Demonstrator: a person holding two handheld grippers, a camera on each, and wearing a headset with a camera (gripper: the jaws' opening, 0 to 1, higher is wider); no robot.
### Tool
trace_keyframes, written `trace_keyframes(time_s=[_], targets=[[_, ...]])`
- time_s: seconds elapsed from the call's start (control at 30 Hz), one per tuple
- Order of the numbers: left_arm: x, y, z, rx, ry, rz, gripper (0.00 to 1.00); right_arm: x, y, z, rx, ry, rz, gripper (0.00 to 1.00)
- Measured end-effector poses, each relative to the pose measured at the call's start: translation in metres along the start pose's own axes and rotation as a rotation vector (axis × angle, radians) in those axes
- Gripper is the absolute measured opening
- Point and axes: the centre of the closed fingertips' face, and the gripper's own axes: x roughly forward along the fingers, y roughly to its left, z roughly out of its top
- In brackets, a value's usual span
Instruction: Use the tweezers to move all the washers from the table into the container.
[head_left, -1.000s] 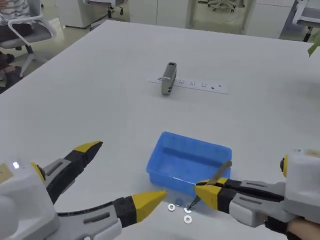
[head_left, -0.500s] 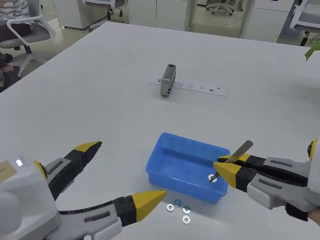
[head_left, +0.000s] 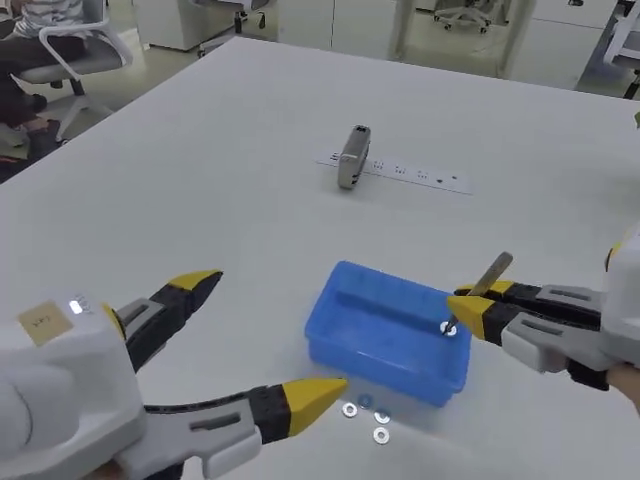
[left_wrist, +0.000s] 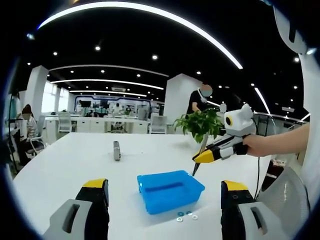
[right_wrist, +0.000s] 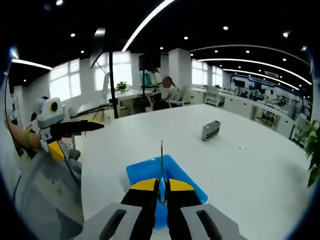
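A blue container (head_left: 385, 335) stands on the white table near its front. Three small washers (head_left: 370, 420) lie on the table just in front of it. My right gripper (head_left: 467, 305) comes in from the right, shut on thin tweezers (head_left: 490, 275). Their tip holds a washer (head_left: 449, 329) over the container's right side. My left gripper (head_left: 265, 335) stands open at the lower left, with nothing between its jaws. The left gripper view has the container (left_wrist: 170, 189), the washers (left_wrist: 187, 215) and the right gripper (left_wrist: 215, 154) above them. In the right gripper view the tweezers (right_wrist: 162, 165) rise over the container (right_wrist: 141, 172).
A grey metal block (head_left: 352, 157) stands on a white marked strip (head_left: 420, 177) at the table's middle. Office chairs (head_left: 70, 55) stand beyond the far left edge. A potted plant (left_wrist: 200, 122) and a standing person (left_wrist: 199, 102) are behind the table.
The right gripper has lifted the tweezers with one washer off the table, up and to the right, over the container. The left gripper has stayed open in place.
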Motion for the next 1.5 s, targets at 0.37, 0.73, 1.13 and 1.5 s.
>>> trace_keyframes(time_s=[0.37,0.73,1.13,1.5], targets=[[-0.002,0.006,0.001,-0.018,-0.014,0.018,0.95,0.023,-0.021,-0.027,0.055,0.064,0.029,0.03],[-0.001,0.005,0.0,-0.022,-0.013,0.006,0.96,0.044,-0.025,-0.052,0.119,0.113,0.037,0.03],[-0.002,0.006,0.001,-0.037,-0.021,-0.001,0.97,0.046,-0.021,-0.058,0.144,0.12,0.029,0.03],[-0.001,0.003,0.001,-0.042,-0.021,-0.005,0.98,0.042,-0.019,-0.052,0.183,0.089,0.026,0.04]])
